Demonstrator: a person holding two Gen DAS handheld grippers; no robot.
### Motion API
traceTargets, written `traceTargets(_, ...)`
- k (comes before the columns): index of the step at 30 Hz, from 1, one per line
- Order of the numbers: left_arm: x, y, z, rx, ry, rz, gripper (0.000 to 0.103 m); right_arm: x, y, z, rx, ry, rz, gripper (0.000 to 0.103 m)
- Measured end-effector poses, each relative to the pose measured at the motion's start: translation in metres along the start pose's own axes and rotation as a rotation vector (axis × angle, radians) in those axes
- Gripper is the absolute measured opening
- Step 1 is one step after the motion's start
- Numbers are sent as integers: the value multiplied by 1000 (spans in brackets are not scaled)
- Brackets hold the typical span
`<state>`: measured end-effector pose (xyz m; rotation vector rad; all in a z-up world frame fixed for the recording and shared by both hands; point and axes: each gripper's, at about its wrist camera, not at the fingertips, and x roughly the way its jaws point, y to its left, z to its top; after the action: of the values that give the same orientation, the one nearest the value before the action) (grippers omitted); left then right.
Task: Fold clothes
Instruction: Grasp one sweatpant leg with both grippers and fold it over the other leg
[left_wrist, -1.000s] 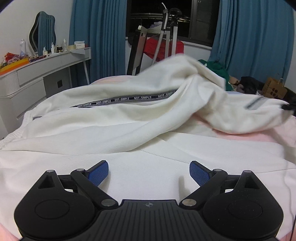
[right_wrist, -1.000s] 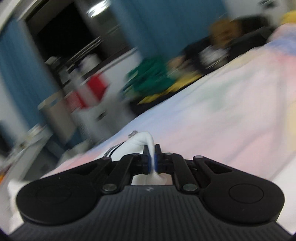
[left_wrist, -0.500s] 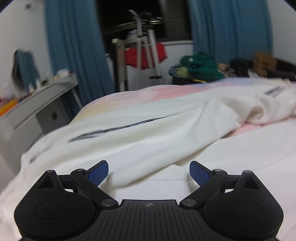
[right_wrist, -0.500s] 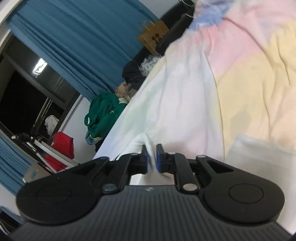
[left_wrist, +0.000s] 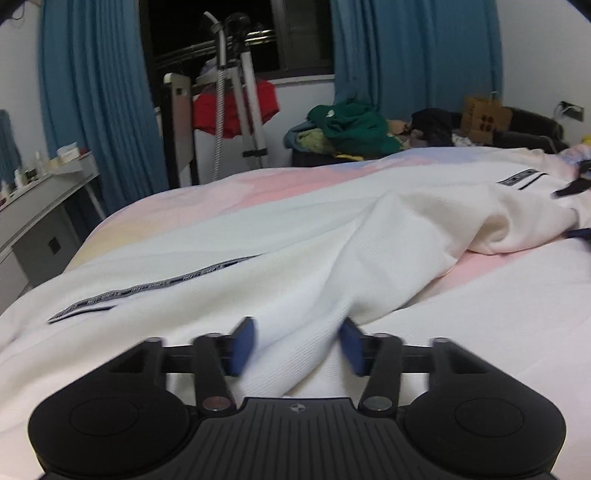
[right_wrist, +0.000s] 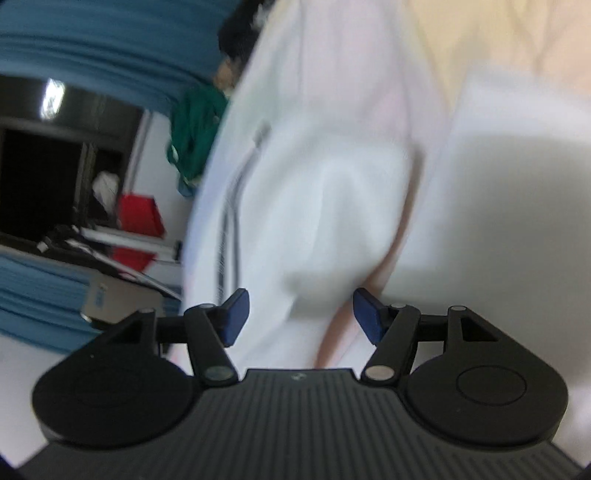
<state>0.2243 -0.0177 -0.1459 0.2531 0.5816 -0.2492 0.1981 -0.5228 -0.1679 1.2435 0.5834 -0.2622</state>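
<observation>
White trousers with a black lettered side stripe are spread across the pastel bedsheet, one leg bunched into a raised fold running toward the far side of the bed. The left gripper is lowered onto the near part of the trousers; its jaws are closing around a ridge of the white cloth, which is seen between the blue pads, though firm pressing cannot be told. The right gripper is held over another part of the trousers; its jaws are opening, the cloth lying beneath them, gripped by neither pad. A green garment is heaped beyond the bed.
</observation>
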Motion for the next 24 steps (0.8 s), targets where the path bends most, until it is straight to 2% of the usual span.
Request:
traceTargets(1, -2, 0, 0, 17, -9, 3, 25, 10, 0, -1, -15, -13, -14, 62)
traceTargets(2, -3, 1, 0, 28, -15, 3, 21, 19, 1, -2, -30, -29, -29, 48)
traceTargets(3, -4, 2, 0, 32, -22, -5, 17, 24, 3, 0, -51, -69, -58, 19)
traceTargets(4, -6, 3, 0, 37, -30, -15, 15, 27, 7, 2, -79, -113, -100, 12)
traceTargets(5, -9, 4, 0, 49, -40, -24, 14, 28, 10, 3, -95, -150, -108, 9)
traceTargets(8, -18, 5, -1, 100, -55, -49, 10, 18, 10, 6, -108, -282, -59, 7)
traceTargets(10, -20, 2, -4, 148, -29, -66, 9, 4, 9, 11, -138, -392, -50, 7)
traceTargets(14, -17, -7, -17, 222, 53, -93, 9, 0, -7, 26, -154, -406, -88, 7)
traceTargets(18, -11, -9, -28, 239, 99, -94, 9, -9, -19, 32, -186, -435, -138, 7)
traceTargets(24, -6, 4, -29, 144, 112, -116, 13, -17, -33, 40, -200, -429, -164, 7)
